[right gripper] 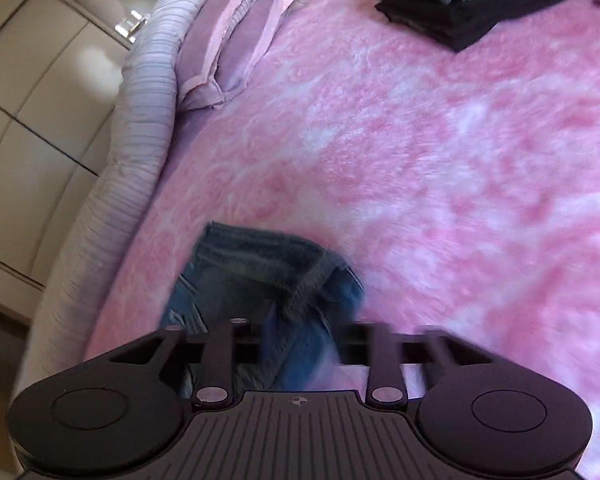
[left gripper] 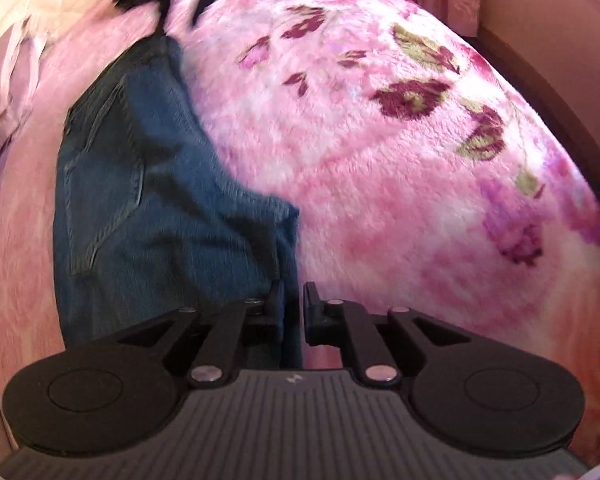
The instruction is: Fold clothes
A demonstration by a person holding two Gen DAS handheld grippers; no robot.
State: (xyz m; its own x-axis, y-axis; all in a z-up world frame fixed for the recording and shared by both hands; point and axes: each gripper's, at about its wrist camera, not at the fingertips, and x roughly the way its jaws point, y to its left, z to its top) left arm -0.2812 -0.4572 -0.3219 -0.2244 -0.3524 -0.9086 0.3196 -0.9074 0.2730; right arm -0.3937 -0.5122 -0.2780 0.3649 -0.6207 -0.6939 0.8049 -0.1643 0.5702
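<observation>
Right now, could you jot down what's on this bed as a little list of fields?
surface: fluffy pink floral blanket
garment being folded: blue denim jeans
left gripper: jaws pinched on the jeans' edge
right gripper: jaws apart above the jeans, blurred
already folded: stack of dark grey and black clothes
bedding: lilac pillow

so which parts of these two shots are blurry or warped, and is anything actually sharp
Left wrist view: the jeans and the dark clothes at the top edge are motion-smeared, the floral blanket bulges from fisheye, and the left gripper is crisp. Right wrist view: the right gripper fingertips and denim are smeared, and the folded dark stack is sharper.
</observation>
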